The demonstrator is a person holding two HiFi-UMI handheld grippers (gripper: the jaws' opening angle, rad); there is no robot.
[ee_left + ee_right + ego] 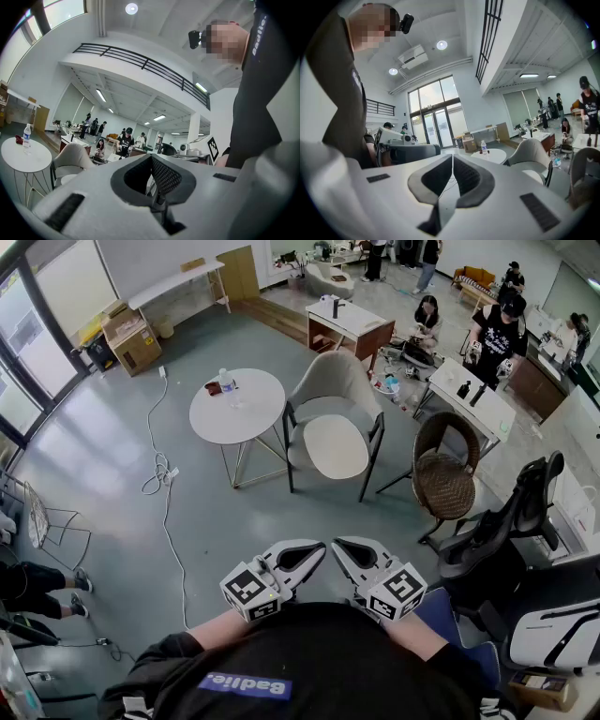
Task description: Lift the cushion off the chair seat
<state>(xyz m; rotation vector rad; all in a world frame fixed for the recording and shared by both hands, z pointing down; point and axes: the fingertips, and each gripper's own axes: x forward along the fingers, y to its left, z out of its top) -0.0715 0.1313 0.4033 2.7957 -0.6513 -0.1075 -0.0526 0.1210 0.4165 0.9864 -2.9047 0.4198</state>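
Standing on grey floor (103,456), chair (333,390) beside round table (251,420)

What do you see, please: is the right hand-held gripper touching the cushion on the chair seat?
Apart. The head view shows a stretch of floor between the right hand-held gripper and the cushion.

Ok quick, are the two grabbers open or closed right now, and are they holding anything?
Left gripper: closed, holding nothing.
Right gripper: closed, holding nothing.
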